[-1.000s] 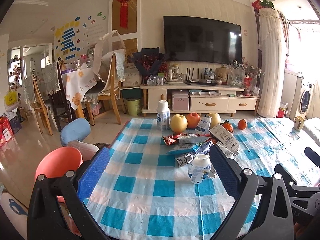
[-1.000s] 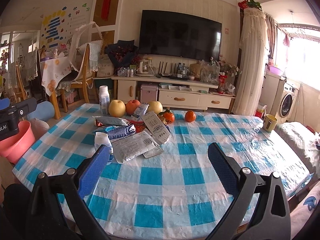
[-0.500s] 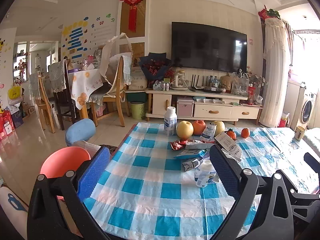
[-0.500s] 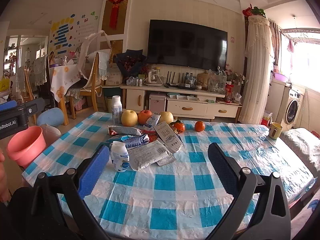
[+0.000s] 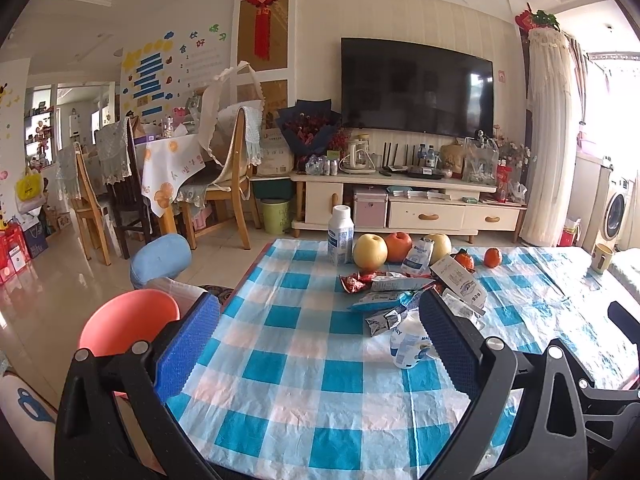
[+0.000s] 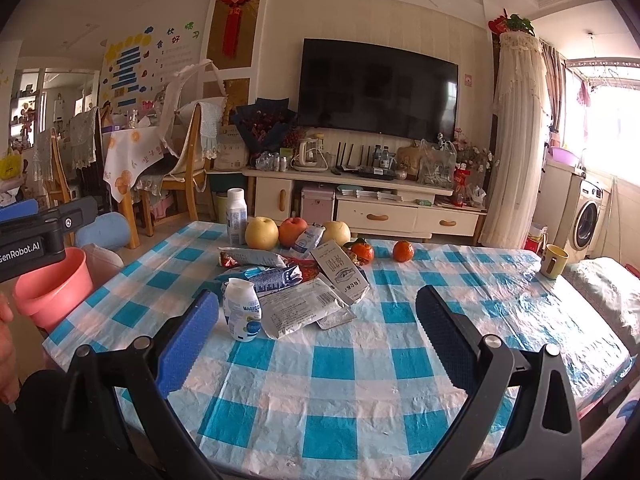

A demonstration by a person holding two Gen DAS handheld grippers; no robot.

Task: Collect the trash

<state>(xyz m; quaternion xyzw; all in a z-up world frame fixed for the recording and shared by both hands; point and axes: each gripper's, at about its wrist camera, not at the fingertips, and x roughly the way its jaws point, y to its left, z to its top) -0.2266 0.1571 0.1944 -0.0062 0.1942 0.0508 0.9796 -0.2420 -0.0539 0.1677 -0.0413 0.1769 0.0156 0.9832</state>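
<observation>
Both cameras had pulled back and risen over the last second, so the litter sat farther off and the small white bottle [image 6: 242,312] no longer hid behind the right gripper's blue pad. The right gripper [image 6: 316,334] hovered over the near checked tablecloth [image 6: 332,400] with its jaws spread wide and nothing between them; the left gripper [image 5: 320,338] was likewise agape and empty, off the table's left side.

Trash lay heaped mid-table, probably gathered there for easy reach: the small bottle standing at the near edge, a large silver wrapper [image 6: 302,308] just beside it, a white carton [image 6: 340,272] lying flat, and several crumpled packets I could not count exactly. Behind the heap stood one tall white bottle [image 6: 236,216], three large fruits [image 6: 293,232] in a row and two small oranges [image 6: 402,251]. One pink bucket [image 6: 52,292] waited on the floor beside the table's left side, likely the bin.
</observation>
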